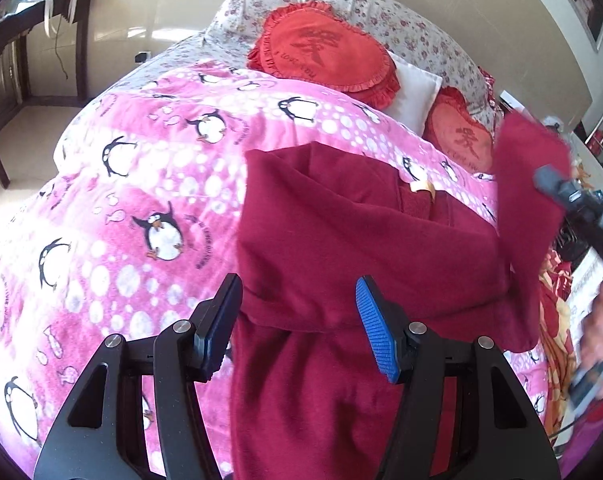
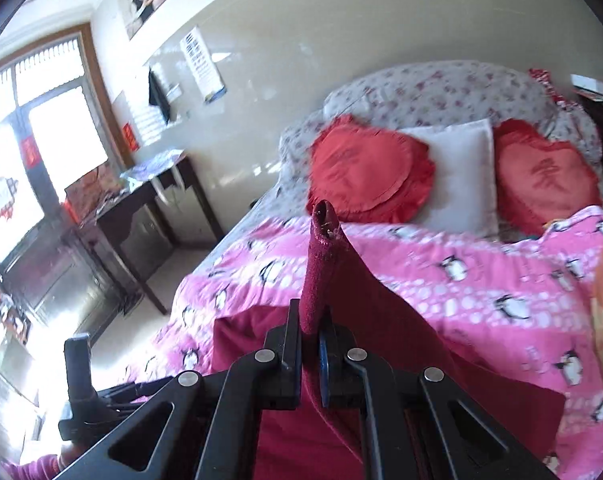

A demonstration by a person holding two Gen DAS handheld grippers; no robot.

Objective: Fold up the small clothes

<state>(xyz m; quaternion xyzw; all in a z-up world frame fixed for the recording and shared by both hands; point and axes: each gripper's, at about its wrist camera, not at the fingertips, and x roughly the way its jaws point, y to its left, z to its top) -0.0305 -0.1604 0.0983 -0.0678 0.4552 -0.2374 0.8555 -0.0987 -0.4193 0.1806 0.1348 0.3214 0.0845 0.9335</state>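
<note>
The dark red garment (image 1: 341, 240) lies on the pink penguin blanket (image 1: 141, 184) of the bed, and everything here is placed from it. Nearest, the left gripper (image 1: 299, 326) hovers over the garment's near part with its 2 fingers (image 1: 375, 334) spread wide apart and nothing between them; the cloth runs straight ahead from those fingers, its long axis going away toward the pillows, with a folded layer making a crosswise edge just beyond the fingertips. At the garment's right side the right gripper (image 2: 309, 344) has its fingers pressed together on a raised flap of the same cloth, likely a sleeve (image 2: 317, 276), which stands up as a narrow roll above the fingers in the right wrist view and hangs as a lifted panel in the left wrist view. So the right gripper is already on the garment, while the left one is close above it but apart; I judge the coming move turns on carrying that flap leftward across the body, square to the long axis. Beyond the garment, a small tan tag (image 1: 421, 189) shows near its far end. Farther off sit 2 red heart cushions (image 1: 325, 50) with a white pillow (image 1: 415, 88) between them. No containers are in view. Far left of the garment stands a dark counter (image 2: 141, 200) by the wall.
</note>
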